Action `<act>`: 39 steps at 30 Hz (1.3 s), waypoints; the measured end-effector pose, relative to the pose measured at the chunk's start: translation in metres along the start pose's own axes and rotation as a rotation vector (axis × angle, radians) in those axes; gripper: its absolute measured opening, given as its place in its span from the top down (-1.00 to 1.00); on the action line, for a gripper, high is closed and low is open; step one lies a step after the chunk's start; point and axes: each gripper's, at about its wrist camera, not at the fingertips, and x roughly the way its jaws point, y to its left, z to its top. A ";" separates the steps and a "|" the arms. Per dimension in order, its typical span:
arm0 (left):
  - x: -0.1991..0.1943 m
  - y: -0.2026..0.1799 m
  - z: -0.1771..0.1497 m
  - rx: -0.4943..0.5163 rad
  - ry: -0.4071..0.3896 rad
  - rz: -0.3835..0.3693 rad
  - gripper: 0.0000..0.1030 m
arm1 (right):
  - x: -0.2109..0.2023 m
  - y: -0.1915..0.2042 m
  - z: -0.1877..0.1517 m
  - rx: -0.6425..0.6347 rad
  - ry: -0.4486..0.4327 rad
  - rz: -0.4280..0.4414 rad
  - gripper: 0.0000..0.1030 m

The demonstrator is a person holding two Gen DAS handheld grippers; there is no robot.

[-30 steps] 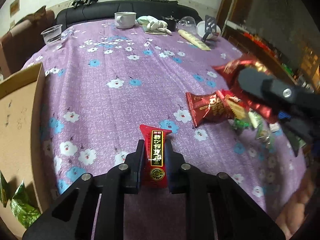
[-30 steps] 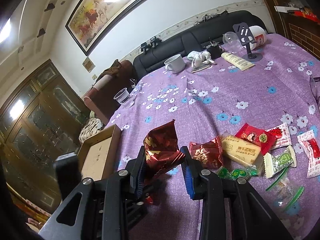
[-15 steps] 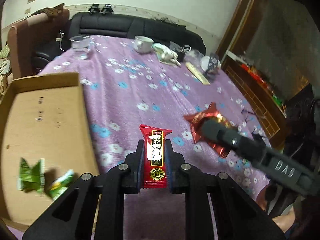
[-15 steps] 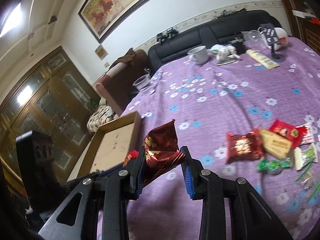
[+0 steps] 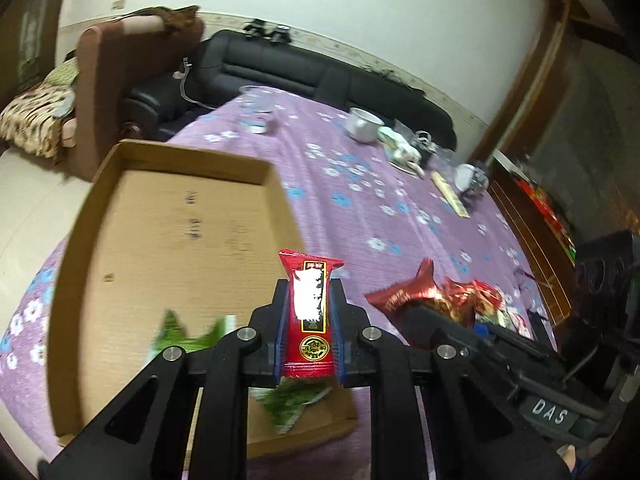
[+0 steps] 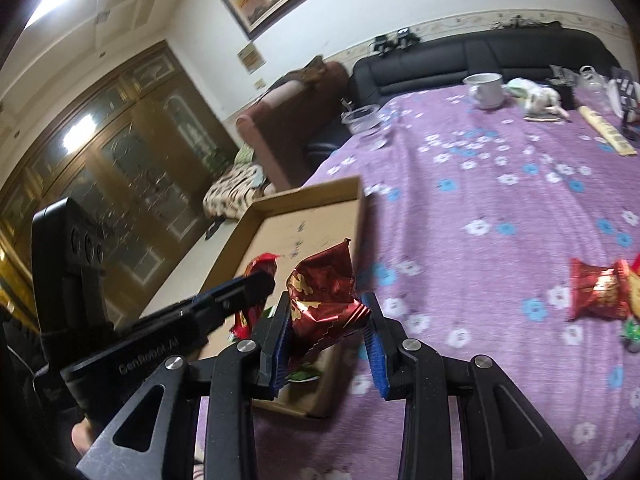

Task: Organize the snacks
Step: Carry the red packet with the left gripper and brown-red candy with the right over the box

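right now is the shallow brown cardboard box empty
No, green snack packets already lie inside the cardboard box near its front edge.

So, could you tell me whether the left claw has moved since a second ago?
Yes. The left claw, shut on the red snack bar, has swung leftward from over the purple tablecloth to above the cardboard box.

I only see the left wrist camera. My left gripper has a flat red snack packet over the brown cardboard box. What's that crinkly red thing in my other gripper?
Observer: The right gripper pinches a dark red foil packet between its blue pads.
Operator: Is my left one really over the box?
Observer: Yes, the right wrist view shows the left gripper tip against the brown cardboard box floor.
Operator: Any snacks left?
Observer: A shiny red wrapped snack lies on the purple flowered tablecloth.
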 end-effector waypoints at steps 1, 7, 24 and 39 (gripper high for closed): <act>-0.002 0.007 0.000 -0.012 -0.004 0.010 0.70 | 0.003 0.003 -0.001 -0.007 0.008 0.003 0.36; -0.004 0.034 -0.003 -0.064 -0.018 0.037 0.70 | 0.013 0.020 -0.006 -0.054 0.030 0.001 0.36; 0.016 0.070 -0.013 -0.076 -0.011 0.158 0.69 | 0.069 0.044 -0.013 -0.177 0.124 -0.048 0.36; 0.022 0.079 -0.020 -0.064 -0.074 0.218 0.68 | 0.095 0.045 -0.029 -0.263 0.134 -0.064 0.36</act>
